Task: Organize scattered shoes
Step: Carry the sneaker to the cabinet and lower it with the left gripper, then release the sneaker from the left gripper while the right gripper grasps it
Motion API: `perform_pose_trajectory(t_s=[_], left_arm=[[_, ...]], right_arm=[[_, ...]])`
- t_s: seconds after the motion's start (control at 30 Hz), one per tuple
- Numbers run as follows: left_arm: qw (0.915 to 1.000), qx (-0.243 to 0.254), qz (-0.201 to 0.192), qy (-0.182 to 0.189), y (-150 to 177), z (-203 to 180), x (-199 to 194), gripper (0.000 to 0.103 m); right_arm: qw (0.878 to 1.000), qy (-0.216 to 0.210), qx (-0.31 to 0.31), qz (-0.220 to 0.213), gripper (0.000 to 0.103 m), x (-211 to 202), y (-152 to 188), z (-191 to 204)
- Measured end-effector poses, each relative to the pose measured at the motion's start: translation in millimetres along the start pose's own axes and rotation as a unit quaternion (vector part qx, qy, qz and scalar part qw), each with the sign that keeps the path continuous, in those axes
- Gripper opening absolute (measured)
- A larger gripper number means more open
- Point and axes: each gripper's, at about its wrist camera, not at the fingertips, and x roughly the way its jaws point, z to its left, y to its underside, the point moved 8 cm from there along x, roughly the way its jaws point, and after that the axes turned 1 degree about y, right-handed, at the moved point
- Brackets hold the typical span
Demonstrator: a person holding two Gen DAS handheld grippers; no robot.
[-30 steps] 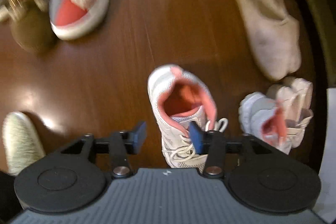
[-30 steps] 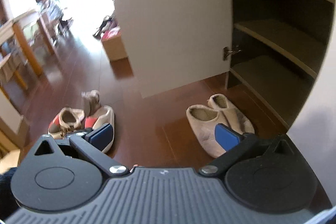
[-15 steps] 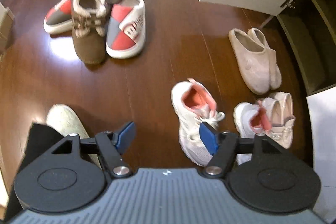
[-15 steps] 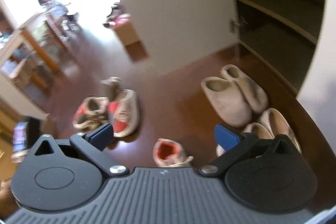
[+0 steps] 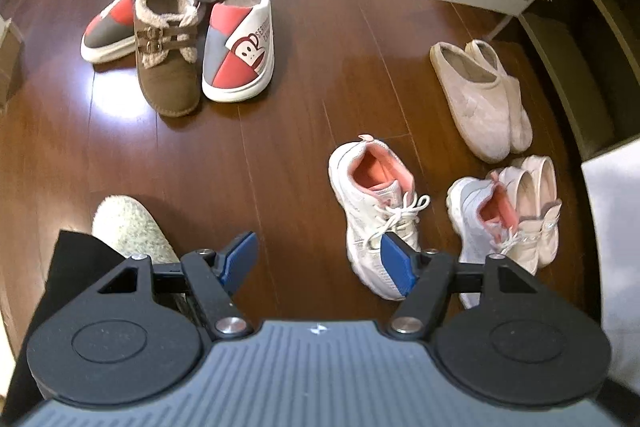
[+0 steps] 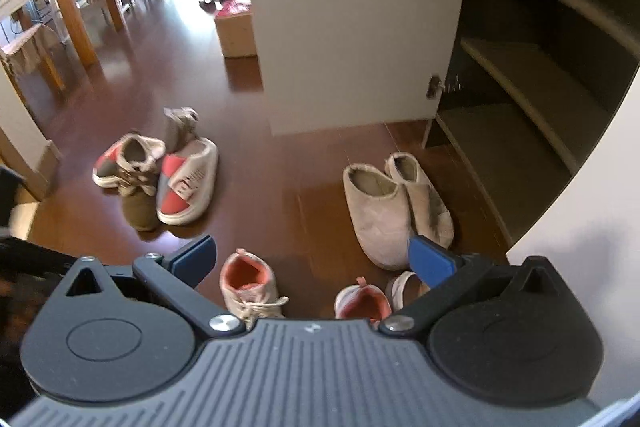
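Both the left claw [image 5: 318, 263] and the right claw [image 6: 312, 259] hang open and empty above the wooden floor [image 5: 312, 67], where a white-and-pink sneaker [image 5: 372, 211] lies near a monkey-face slipper [image 5: 240, 47] whose side lettering is only partly legible, "SER...".

Left gripper [image 5: 316, 263] higher, fingers [image 5: 394, 267] wider.
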Motion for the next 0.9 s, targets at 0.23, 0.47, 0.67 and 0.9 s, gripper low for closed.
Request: perform_pose_trajectory(t_s=[0.23, 0.47, 0.67, 0.9], left_arm=[[0.9929, 0.075, -0.075, -0.055, 16, 14, -23, 0.081], [0.9835, 0.145, -0.066, -0.085, -5, 10, -7, 0.083], [0.9821, 0.15, -0.045, -0.105, -17, 26, 8, 0.083], [0.986, 0.114, -0.024, -0.119, -21, 52, 18, 0.083]], right_arm=[[0.996, -0.017, 0.03, 0.077, 0.102, 115, 45, -21], [0.987, -0.039, 0.09, 0.124, 0.098, 239, 93, 26], [0.994, 0.014, 0.051, 0.1, 0.078, 300, 114, 72], [0.993, -0.014, 0.021, 0.115, 0.016, 317, 133, 88]])
